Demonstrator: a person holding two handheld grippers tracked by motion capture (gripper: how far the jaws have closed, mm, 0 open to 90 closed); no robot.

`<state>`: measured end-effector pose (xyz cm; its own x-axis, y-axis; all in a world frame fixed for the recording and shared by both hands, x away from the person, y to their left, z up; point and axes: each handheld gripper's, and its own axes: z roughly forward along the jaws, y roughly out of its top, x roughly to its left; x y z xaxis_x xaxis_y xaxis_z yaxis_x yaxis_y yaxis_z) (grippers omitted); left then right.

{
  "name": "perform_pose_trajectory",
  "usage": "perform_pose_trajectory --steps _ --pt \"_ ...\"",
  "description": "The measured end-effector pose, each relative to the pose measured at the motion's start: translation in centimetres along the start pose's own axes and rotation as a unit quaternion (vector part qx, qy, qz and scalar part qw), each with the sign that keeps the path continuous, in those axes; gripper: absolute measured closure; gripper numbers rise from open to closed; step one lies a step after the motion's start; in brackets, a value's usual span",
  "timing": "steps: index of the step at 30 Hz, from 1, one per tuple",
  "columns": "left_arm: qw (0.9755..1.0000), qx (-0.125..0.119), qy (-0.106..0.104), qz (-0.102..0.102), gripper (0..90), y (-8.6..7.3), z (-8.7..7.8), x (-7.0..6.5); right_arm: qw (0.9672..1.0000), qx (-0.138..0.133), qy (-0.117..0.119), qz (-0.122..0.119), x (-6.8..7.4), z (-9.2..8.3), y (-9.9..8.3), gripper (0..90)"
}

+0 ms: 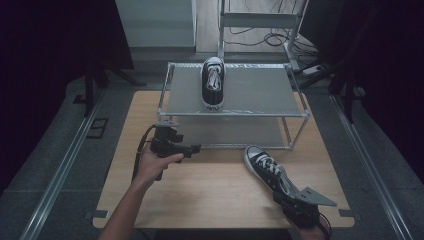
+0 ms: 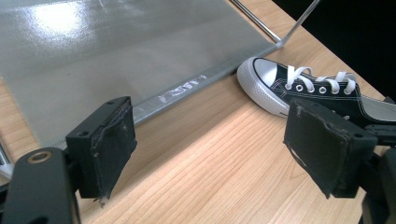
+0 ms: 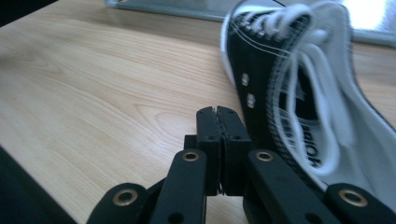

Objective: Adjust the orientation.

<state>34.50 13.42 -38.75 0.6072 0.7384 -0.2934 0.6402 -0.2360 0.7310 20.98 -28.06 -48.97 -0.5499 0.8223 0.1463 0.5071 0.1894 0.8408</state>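
High view says our right tongs (image 1: 286,196) look pinched on the sneaker (image 1: 267,170) heel near the bench's (image 1: 210,185) right edge, left tongs (image 1: 192,148) wide; lift it level onto the rack (image 1: 250,92).

black-and-white sneaker (image 1: 267,172), white laces (image 2: 322,77), pale woodgrain table (image 1: 210,190)

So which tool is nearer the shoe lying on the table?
Right. The right tool sits at the heel of the shoe, jaws shut; the left tool is open, off to its left.
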Motion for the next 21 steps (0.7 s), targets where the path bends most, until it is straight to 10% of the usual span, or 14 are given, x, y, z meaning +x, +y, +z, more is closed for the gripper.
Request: perform_pose_trajectory --steps 21 --pt "0.9998 -0.005 -0.017 -0.011 16.8 -2.9 -0.7 0.3 0.9998 -0.005 0.018 -0.006 0.1 -0.4 0.8 79.3"
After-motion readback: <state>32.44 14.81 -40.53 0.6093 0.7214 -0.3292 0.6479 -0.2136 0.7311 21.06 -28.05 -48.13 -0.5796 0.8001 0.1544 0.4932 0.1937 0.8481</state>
